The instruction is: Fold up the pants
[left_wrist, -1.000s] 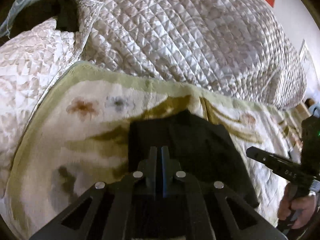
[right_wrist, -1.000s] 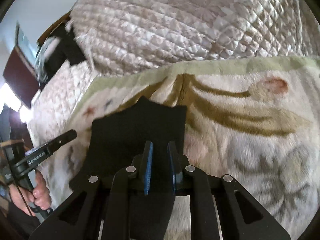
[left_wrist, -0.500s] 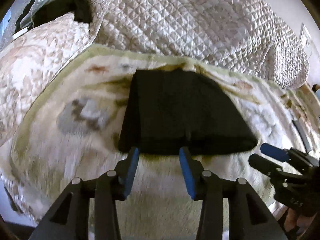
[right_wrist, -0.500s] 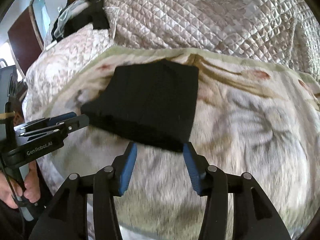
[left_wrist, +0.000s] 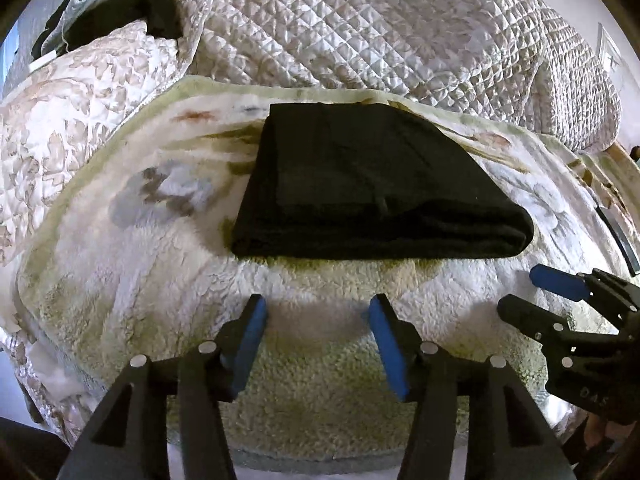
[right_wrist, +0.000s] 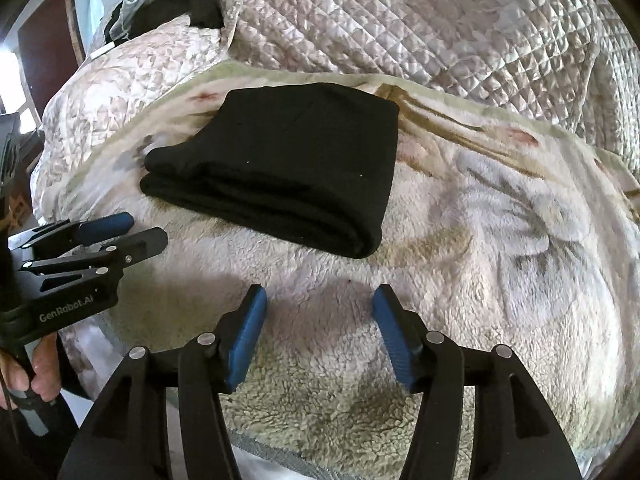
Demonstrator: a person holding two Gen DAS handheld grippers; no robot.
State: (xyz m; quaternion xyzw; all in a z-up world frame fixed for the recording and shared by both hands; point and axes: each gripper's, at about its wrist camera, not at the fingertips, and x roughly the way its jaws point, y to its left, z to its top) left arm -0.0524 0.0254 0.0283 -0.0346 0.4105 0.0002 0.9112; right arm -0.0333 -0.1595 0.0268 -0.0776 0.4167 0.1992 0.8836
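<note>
The black pants point(left_wrist: 368, 184) lie folded into a thick rectangle on the fleece flowered blanket point(left_wrist: 132, 272); they also show in the right wrist view point(right_wrist: 280, 176). My left gripper point(left_wrist: 318, 308) is open and empty, hovering over the blanket short of the pants' near folded edge. My right gripper point(right_wrist: 318, 296) is open and empty, also short of the pants. The right gripper shows at the right edge of the left wrist view point(left_wrist: 532, 292). The left gripper shows at the left of the right wrist view point(right_wrist: 136, 228).
A quilted satin bedspread point(left_wrist: 360, 28) is bunched up behind the blanket. A patterned pillow point(left_wrist: 72, 80) lies at the left. Dark clothes point(right_wrist: 168, 4) are piled at the far left corner. The bed's near edge runs just below both grippers.
Both grippers let go of the pants, opened wide and pulled back toward the bed's near edge. The pants now lie folded on the blanket.
</note>
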